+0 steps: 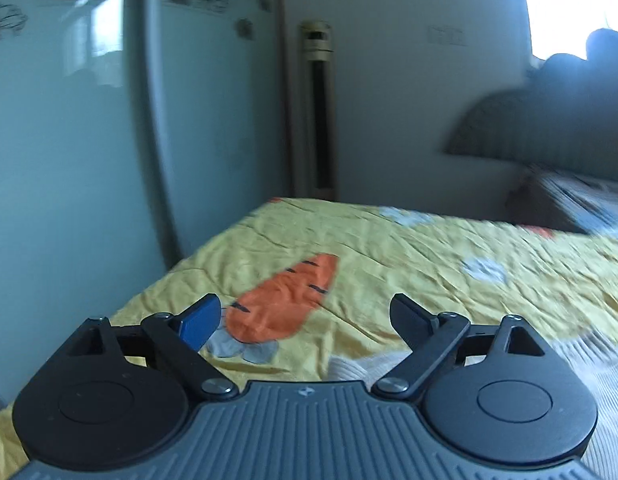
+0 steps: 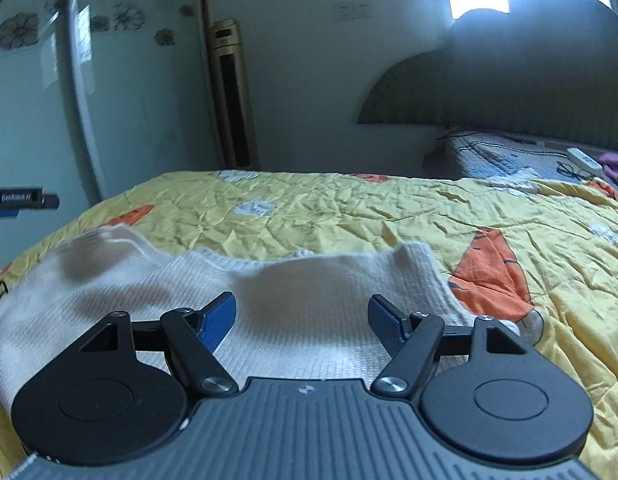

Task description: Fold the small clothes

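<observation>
A small white ribbed garment point(image 2: 301, 304) lies on the yellow bedspread point(image 2: 349, 208), its far edge rumpled and slightly raised. My right gripper point(image 2: 303, 314) hovers over the garment, jaws open, nothing between the blue pads. In the left wrist view, my left gripper point(image 1: 305, 316) stands wide open above the bedspread point(image 1: 429, 248) near an orange carrot print; only a strip of the white garment point(image 1: 589, 364) shows at the lower right and under the gripper body. The left gripper's fingers point(image 2: 25, 200) poke in at the left edge of the right wrist view.
A glass wardrobe door point(image 1: 69, 140) and a tall tower fan point(image 2: 233, 92) stand beyond the bed's far side. A dark headboard point(image 2: 509, 92) rises at the right, with a power strip point(image 2: 585, 160) and cables on bedding below it.
</observation>
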Available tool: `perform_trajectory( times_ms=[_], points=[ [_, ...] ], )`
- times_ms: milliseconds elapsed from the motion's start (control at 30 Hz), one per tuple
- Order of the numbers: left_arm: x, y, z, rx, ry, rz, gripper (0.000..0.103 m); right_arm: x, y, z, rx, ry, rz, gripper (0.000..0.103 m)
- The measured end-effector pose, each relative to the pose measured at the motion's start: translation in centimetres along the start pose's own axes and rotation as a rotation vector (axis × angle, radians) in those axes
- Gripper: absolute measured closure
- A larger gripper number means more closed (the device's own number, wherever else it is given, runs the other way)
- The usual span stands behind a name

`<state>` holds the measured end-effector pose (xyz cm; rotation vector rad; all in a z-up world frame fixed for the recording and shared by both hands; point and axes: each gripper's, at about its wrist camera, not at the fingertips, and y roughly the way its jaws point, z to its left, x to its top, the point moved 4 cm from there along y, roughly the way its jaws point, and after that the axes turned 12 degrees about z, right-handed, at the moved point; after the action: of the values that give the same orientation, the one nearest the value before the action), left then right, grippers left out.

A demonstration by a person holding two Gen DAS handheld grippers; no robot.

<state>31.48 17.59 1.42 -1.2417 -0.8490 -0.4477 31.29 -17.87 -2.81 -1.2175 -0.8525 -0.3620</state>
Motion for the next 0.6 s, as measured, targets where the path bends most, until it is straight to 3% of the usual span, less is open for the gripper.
perform_trajectory(
  times_ms=[200,300,400,500,600],
  points=[
    [-4.0,-0.5,-6.1,-0.084,0.369,0.011,0.011,0.0,3.0,2.4,-0.013,-0.098,0.103,0.027],
    [-5.4,1.0,-7.5,0.025,0.452,0.013,0.01,-0.2,4.5,1.8,-0.067,-0.072,0.147,0.023],
    [-5.3,4.2,-5.2,0.16,0.368,0.082,0.01,-0.7,4.8,0.3,-0.134,-0.03,0.135,0.016],
    [-4.6,6.2,-2.0,0.152,0.236,0.147,0.01,-1.2,4.7,-1.0,-0.163,0.0,0.13,0.014],
    [-4.3,6.1,-0.8,0.111,0.204,0.164,0.01,-1.6,4.9,-1.4,-0.153,0.018,0.115,0.01]
  ],
)
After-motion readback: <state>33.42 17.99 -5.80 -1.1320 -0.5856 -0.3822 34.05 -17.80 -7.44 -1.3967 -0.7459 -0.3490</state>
